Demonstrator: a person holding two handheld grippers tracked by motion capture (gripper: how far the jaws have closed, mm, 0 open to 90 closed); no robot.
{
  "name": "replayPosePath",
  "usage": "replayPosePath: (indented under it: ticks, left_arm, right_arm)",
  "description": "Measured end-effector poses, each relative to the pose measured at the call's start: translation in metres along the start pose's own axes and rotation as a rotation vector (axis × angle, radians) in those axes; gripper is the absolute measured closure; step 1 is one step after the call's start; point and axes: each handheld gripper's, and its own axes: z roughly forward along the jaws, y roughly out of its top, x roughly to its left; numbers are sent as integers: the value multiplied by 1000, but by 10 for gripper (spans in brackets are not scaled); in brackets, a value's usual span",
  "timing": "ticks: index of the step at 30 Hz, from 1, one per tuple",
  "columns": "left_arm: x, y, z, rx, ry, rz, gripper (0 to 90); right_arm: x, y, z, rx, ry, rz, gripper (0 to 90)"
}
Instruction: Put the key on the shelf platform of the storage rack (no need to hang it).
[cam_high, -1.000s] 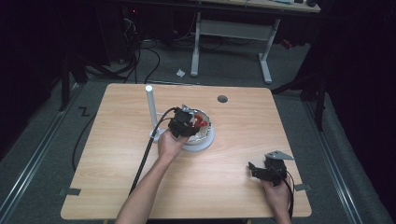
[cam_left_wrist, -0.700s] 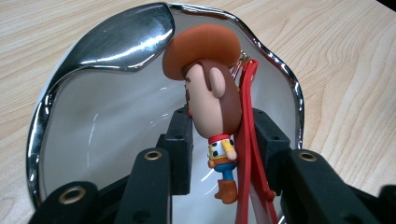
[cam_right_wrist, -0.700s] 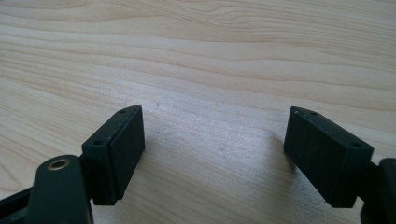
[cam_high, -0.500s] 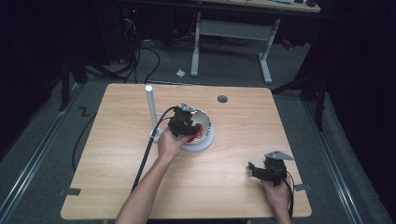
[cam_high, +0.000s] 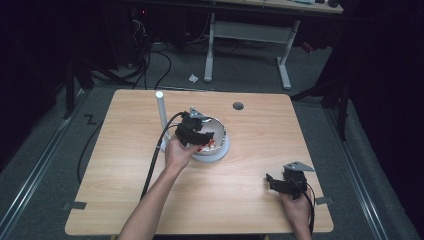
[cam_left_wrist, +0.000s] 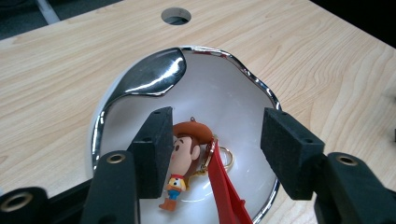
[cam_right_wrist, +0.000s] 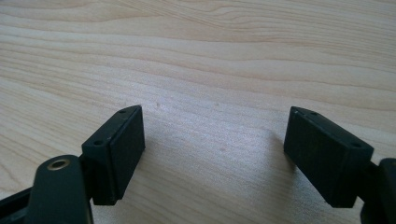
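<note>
A cowboy-figure keychain (cam_left_wrist: 184, 154) with a red strap (cam_left_wrist: 224, 186) lies inside a white bowl with a chrome rim (cam_left_wrist: 140, 84). In the high view the bowl (cam_high: 220, 131) sits mid-table and the keychain (cam_high: 206, 147) shows red at its near side. My left gripper (cam_left_wrist: 216, 123) hovers just over the bowl (cam_high: 192, 131). Its jaws have just been opening; the keychain lies below and between them, and the pads do not press on it. My right gripper (cam_high: 276, 182) rests near the table's front right, open (cam_right_wrist: 212, 135), with bare wood between its pads.
A white upright post (cam_high: 160, 115) stands just left of the bowl. A round hole (cam_high: 238, 106) is in the tabletop behind the bowl. The left gripper's black cable (cam_high: 155, 160) runs along the forearm. The table's front edge (cam_high: 200, 233) is close to the right hand.
The left gripper has lifted slightly over the bowl and its jaws have spread apart, leaving the keychain lying in the bowl. The right gripper has stayed put.
</note>
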Motion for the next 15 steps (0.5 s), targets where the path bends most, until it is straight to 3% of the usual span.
replayPosePath:
  ticks: [15]
  left_arm:
    - [6,-8,-26,-43,5,-14,428]
  right_arm:
    - [0,0,0,0,0,0,206]
